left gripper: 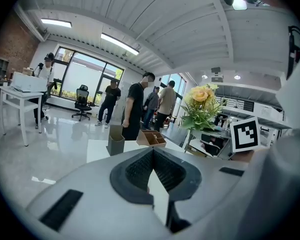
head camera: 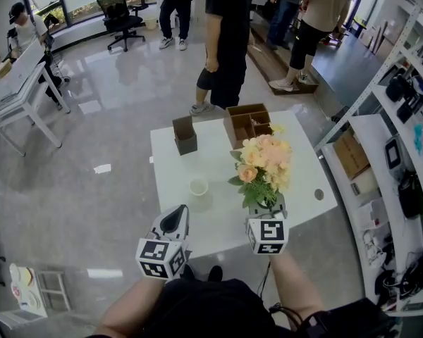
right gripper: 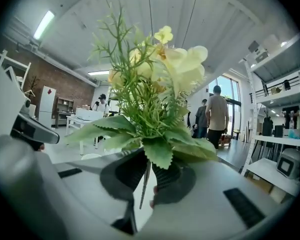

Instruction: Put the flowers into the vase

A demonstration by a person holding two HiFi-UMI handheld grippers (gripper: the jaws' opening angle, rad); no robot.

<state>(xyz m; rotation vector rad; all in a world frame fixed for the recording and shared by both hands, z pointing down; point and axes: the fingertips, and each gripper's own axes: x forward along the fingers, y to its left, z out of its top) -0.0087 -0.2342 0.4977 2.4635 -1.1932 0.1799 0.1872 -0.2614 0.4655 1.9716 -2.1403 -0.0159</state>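
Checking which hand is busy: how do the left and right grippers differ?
The right gripper grips the flowers by the stem, blooms upright; the left gripper holds nothing. The right gripper's jaws are pinched around that stem; the left gripper's jaws meet at the tips. Both hover over the white table's near edge.

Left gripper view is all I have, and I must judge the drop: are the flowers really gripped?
Observer: Yes; the right gripper view shows the right gripper closed on a thin stem of the flowers.
Operator: Where is the vase?
Observer: In the head view the vase stands upright on the white table, just beyond the left gripper.
Operator: Anything in it?
Observer: From above it looks empty.
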